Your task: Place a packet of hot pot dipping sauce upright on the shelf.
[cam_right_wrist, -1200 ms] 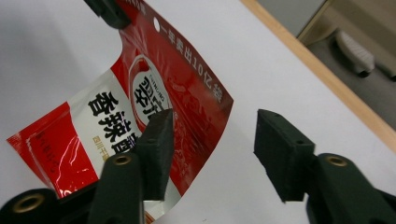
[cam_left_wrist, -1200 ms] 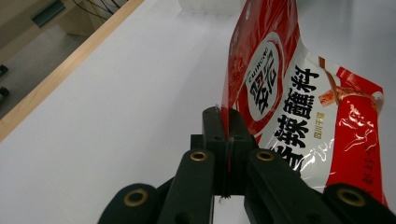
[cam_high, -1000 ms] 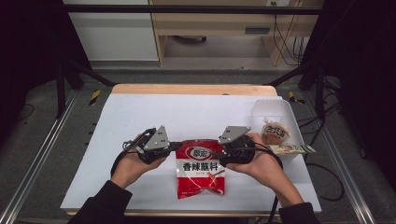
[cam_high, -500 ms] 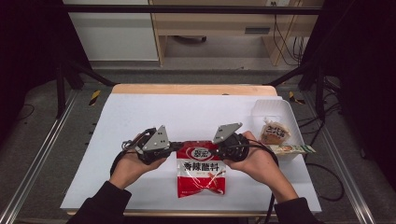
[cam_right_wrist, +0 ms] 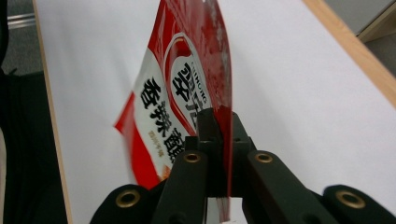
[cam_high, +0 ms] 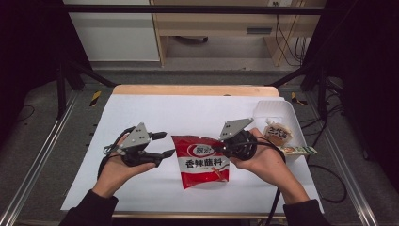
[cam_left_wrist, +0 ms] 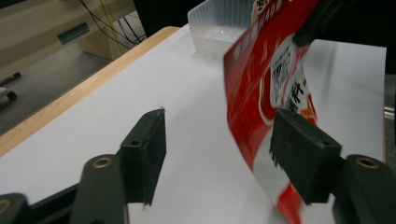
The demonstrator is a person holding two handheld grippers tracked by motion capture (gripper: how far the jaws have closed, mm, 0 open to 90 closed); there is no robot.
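A red snack pouch (cam_high: 202, 162) with white lettering hangs tilted over the white table cover. My right gripper (cam_high: 217, 148) is shut on the pouch's right edge; in the right gripper view the pouch (cam_right_wrist: 187, 84) rises on edge out of the clamped right gripper (cam_right_wrist: 219, 121). My left gripper (cam_high: 168, 143) is open just left of the pouch, its jaws having just been opening. In the left gripper view the left gripper (cam_left_wrist: 219, 140) has nothing pressed between its pads, and the pouch (cam_left_wrist: 266, 79) stands just beyond its right jaw.
A clear plastic tray (cam_high: 268, 106) at the table's right holds a brown-and-white snack packet (cam_high: 277, 133), with a green-ended packet (cam_high: 299, 150) lying over its near rim. The tray (cam_left_wrist: 219, 23) sits far off in the left gripper view. A wooden edge (cam_high: 193, 89) borders the table's back.
My left gripper has let go of the pouch's left edge, opened and drawn away to the left. My right gripper has shut on the right edge and lifted it, tilting the pouch.
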